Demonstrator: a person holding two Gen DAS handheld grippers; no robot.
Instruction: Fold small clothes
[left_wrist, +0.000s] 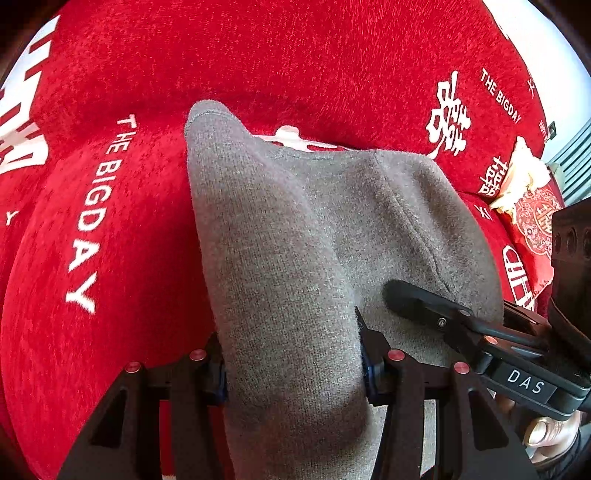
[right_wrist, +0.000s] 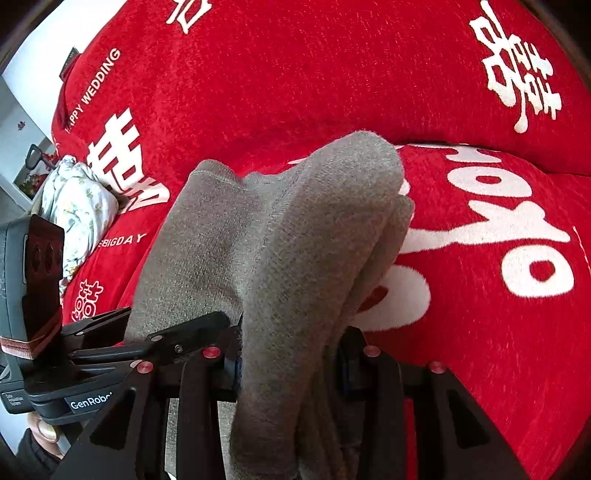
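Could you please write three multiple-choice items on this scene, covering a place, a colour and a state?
1. Where does the far end of the grey garment lie?
A. on the red cover
B. on a wooden floor
C. in a basket

2. What colour is the lettering on the cover?
A. black
B. white
C. gold

3. What is the left gripper doing?
A. standing open and empty
B. gripping a pillow
C. gripping the grey garment

Answers: 1 A, the knit drapes over red cloth; 2 B, "THE BIGDAY" reads white; 3 C, cloth fills the gap between its fingers.
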